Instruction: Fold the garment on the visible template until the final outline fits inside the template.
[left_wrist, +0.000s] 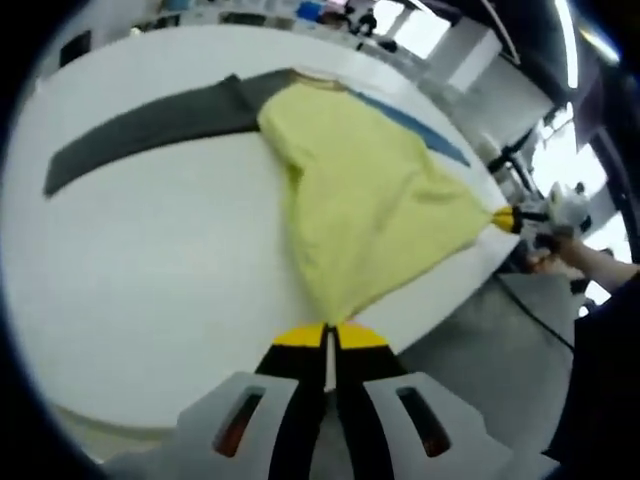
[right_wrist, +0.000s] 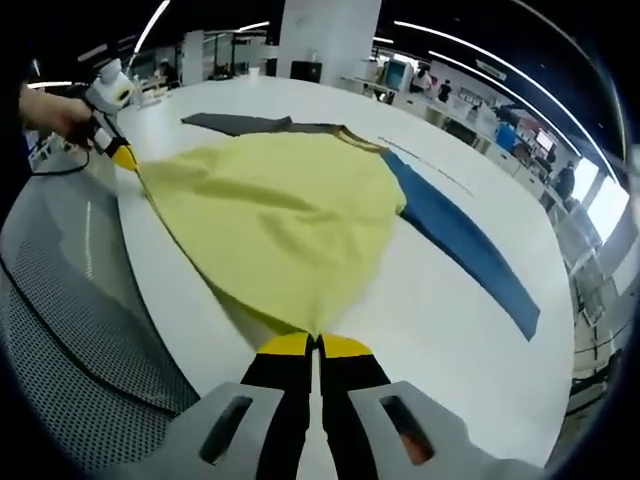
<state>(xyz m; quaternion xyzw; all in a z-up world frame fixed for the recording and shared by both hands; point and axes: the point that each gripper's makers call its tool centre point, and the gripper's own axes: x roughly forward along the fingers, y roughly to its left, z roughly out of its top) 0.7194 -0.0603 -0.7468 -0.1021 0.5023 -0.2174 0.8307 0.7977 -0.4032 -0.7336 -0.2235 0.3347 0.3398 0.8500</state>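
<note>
We've got both the left gripper and right gripper clamped on the hem corners of the yellow shirt, and it looks light, limp and floppy.

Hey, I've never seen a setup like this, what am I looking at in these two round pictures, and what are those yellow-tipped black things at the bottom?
Those are handheld grippers, two-jaw tongs that a person carries, one per hand. Each has a fisheye camera looking along its jaws, hence the round pictures.

The left gripper view looks over the left gripper; the right gripper view looks over the right gripper. Each gripper also appears in the other's picture, held in a hand at the table edge.

On the white table lies a shirt with a yellow body, one grey sleeve and one blue sleeve. Both grippers are shut on the shirt's hem, one at each corner, stretching it between them and lifting it a little. The sleeves lie flat on the table. Further back there are desks and screens in a large room.
</note>
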